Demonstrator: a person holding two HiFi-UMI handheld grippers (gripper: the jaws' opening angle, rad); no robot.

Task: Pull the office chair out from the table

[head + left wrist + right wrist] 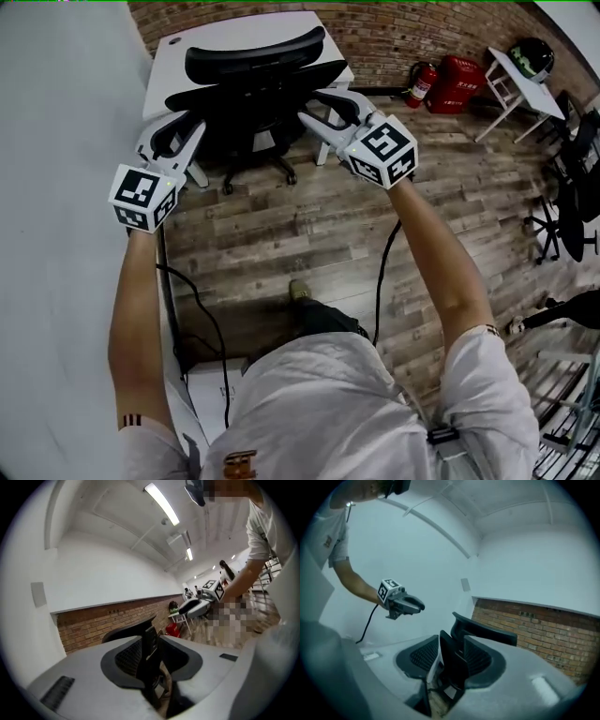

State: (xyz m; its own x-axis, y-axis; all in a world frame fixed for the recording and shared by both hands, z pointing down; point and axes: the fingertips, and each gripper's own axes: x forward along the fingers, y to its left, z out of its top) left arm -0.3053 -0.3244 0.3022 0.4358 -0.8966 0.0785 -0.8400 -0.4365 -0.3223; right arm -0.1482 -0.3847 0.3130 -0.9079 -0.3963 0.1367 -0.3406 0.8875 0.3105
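One black mesh-backed office chair (253, 70) stands tucked against the far white table (234, 33); two hand-held grippers flank its backrest, left gripper (178, 131) at its left, right gripper (317, 106) at its right; both jaws parted, grasping nothing.

— How are the arms held?
— The left arm (131, 319) and right arm (441, 253) both stretch forward, forearms bare, a gripper at the end of each.
— And the jaws?
— The left gripper (183, 136) and right gripper (317, 105) point roughly level, well apart. Each has its jaws parted by a narrow gap, clamping nothing.
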